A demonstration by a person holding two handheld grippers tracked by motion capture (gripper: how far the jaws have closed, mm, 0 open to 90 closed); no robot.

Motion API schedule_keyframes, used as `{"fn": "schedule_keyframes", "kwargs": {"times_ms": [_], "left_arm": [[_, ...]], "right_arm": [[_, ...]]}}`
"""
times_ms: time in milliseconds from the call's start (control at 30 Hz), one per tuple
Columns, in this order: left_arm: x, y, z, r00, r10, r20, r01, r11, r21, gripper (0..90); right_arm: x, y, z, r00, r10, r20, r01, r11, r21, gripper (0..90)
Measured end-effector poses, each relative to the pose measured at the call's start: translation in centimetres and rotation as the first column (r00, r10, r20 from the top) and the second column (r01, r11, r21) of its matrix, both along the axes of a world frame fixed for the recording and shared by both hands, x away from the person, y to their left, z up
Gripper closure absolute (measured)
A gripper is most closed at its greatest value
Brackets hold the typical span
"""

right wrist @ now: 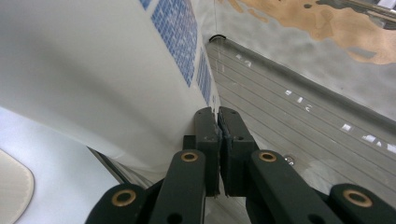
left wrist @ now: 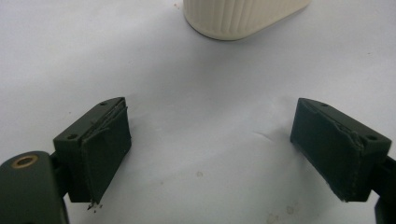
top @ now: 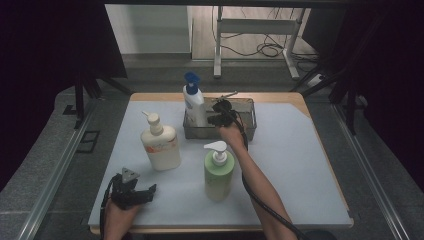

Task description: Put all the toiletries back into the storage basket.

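**Right gripper closed beside the blue-capped bottle in the tray**

Now, upper centre of the high view: the right gripper [top: 218, 114] is over the metal tray [top: 248, 131], just right of the white bottle with the blue pump [top: 192, 102] that stands in the tray's left end. Up close, in the right gripper view, its two black jaws sit pressed together at centre frame, pads meeting with no gap and nothing between them. The bottle's white wall [right wrist: 107, 79] fills the left of that frame, its blue-printed label running up to the top edge, and the closed jaw tips lie right against it, touching or a hair off, hard to call. To the right, the tray's ribbed metal floor [right wrist: 299, 126] stretches away.

Down in the lower left of the high view, the left gripper [top: 145, 194] rests low over the table [top: 300, 170]. In the left gripper view its jaws stand wide apart, holding nothing, bare tabletop between them, and the ribbed base of the cream bottle [left wrist: 238, 16] sits at the top edge, well clear.

Centre frame in the high view, the green pump bottle [top: 218, 172] stands upright, beside the right forearm.
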State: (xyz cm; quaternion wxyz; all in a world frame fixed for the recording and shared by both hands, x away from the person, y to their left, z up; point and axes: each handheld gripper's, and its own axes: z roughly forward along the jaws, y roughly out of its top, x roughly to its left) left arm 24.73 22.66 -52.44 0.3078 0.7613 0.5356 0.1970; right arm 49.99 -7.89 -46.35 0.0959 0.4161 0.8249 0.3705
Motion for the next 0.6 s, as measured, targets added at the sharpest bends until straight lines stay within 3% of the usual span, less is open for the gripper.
{"fn": "schedule_keyframes", "kwargs": {"times_ms": [600], "left_arm": [[0.01,-0.01,0.0,1.0,0.001,0.0,-0.001,1.0,-0.001,11.9]], "right_arm": [[0.23,0.76,0.02,1.0,0.004,-0.005,-0.004,1.0,-0.022,87.9]]}}
